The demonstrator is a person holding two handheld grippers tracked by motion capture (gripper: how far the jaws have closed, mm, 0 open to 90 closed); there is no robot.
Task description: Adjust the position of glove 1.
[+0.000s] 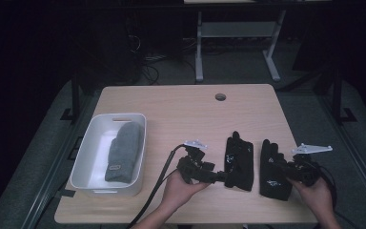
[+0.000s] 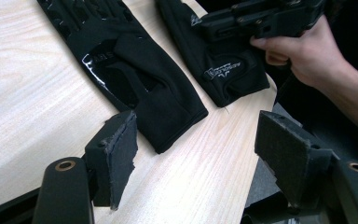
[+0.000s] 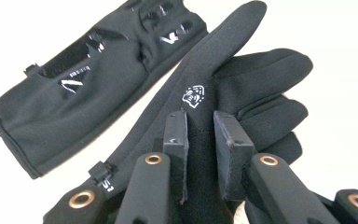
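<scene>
The right gripper (image 3: 200, 140) pinches a fold of the right-hand black glove (image 3: 242, 93), its jaws drawn narrow on the fabric just below the small white logo. This glove lies flat near the table's (image 1: 171, 105) front right edge, just beside a second black glove (image 1: 239, 162). The left gripper (image 2: 196, 154) hovers at that glove's cuff with jaws wide and nothing between them. Both gloves look light, soft and limp, likely to drape when lifted; the cuff or a bunched fold offers the surest hold. A grey mitten (image 1: 124, 150) lies in the white bin (image 1: 88, 143).
</scene>
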